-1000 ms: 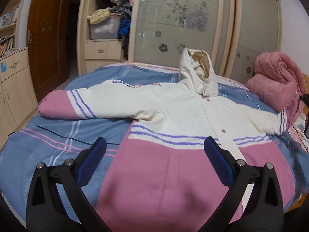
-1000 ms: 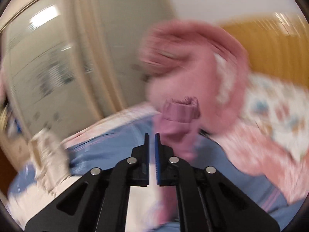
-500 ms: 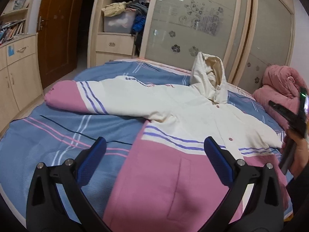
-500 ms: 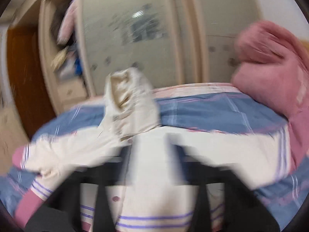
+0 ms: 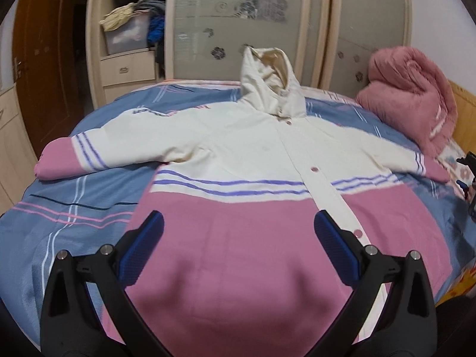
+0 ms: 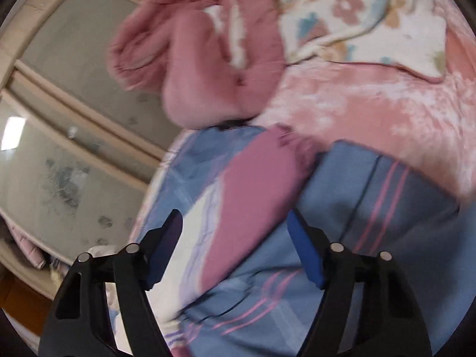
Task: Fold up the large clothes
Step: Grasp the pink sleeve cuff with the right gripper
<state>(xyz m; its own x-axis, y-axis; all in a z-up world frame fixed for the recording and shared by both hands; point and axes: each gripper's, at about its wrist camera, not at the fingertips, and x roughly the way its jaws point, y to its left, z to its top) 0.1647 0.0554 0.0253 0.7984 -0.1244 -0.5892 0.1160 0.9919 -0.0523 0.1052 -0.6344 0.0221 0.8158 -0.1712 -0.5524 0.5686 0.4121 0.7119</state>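
Note:
A cream and pink hooded coat (image 5: 253, 160) lies spread front-up on the bed, both sleeves out to the sides, hood toward the wardrobe. My left gripper (image 5: 238, 238) is open and empty, hovering over the coat's pink lower part. My right gripper (image 6: 235, 238) is open and empty, just above the coat's right sleeve and its pink cuff (image 6: 258, 184). The right gripper also shows at the right edge of the left wrist view (image 5: 470, 184).
The bed has a blue striped sheet (image 5: 65, 208). A rolled pink quilt (image 5: 413, 104) lies at the bed's right side, also in the right wrist view (image 6: 202, 59), beside a floral pillow (image 6: 372, 20). A wardrobe (image 5: 267, 23) with sliding doors stands behind the bed.
The right gripper let go of the pink cuff, opened, and swung over the right sleeve. The left gripper stayed open and shifted its view toward the coat's middle.

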